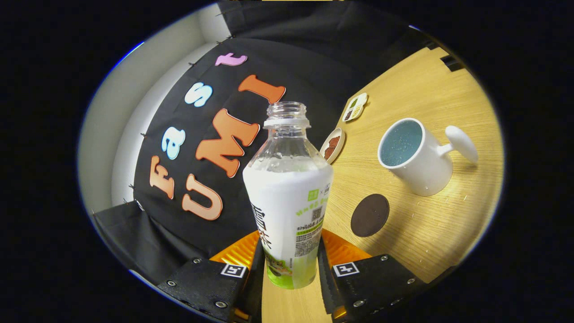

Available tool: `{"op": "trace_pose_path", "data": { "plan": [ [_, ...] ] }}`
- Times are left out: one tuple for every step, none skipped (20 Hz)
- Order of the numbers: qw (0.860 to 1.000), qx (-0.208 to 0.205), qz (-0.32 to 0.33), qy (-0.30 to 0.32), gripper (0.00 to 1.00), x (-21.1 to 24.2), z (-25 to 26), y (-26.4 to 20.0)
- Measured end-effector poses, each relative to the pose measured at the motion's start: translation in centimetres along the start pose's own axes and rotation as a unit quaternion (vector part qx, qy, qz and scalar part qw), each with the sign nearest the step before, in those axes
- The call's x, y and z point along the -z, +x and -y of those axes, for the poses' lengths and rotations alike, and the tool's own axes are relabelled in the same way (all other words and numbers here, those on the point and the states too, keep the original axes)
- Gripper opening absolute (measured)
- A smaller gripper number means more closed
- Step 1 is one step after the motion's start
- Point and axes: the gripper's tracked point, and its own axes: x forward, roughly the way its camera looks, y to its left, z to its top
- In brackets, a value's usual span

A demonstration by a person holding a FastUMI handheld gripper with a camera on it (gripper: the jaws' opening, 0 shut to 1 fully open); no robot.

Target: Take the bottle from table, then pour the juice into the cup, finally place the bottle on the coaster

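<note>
An uncapped clear bottle (pixel 289 197) with a white and green label stands between the two fingers of my gripper (pixel 289 264), which is shut on its lower body. The whole scene is tilted, and the bottle's base hangs above the wooden table (pixel 430 233). Beyond the fingers, to the right of the bottle, a dark round coaster (pixel 369 215) lies flat on the wood. Further right stands a white cup (pixel 415 154) with a blue inside and a knobbed handle.
Two small dishes lie near the table's far edge by the black cloth wall: a round one with brown pieces (pixel 332 145) and an oblong divided one (pixel 355 107). Bare wood spreads around the coaster and cup.
</note>
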Motion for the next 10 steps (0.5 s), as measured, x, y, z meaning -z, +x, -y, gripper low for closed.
{"op": "trace_pose_path", "data": {
  "plan": [
    [1.000, -0.002, 0.001, 0.019, 0.55, -0.24, 0.12, 0.13],
    [0.999, -0.003, 0.002, 0.037, 0.55, -0.25, 0.19, 0.18],
    [0.999, -0.004, 0.002, 0.053, 0.55, -0.37, 0.34, 0.41],
    [0.998, -0.004, 0.001, 0.068, 0.55, -0.41, 0.48, 0.40],
    [0.997, -0.005, 0.001, 0.082, 0.55, -0.48, 0.63, 0.48],
    [0.995, -0.008, 0.000, 0.098, 0.55, -0.55, 0.57, 0.48],
    [0.993, -0.010, 0.000, 0.115, 0.55, -0.64, 0.53, 0.59],
    [0.991, -0.013, 0.000, 0.132, 0.55, -0.73, 0.58, 0.61],
    [0.989, -0.015, 0.001, 0.148, 0.55, -0.79, 0.60, 0.69],
    [0.987, -0.016, 0.002, 0.162, 0.55, -0.85, 0.56, 0.74]
  ]
}}
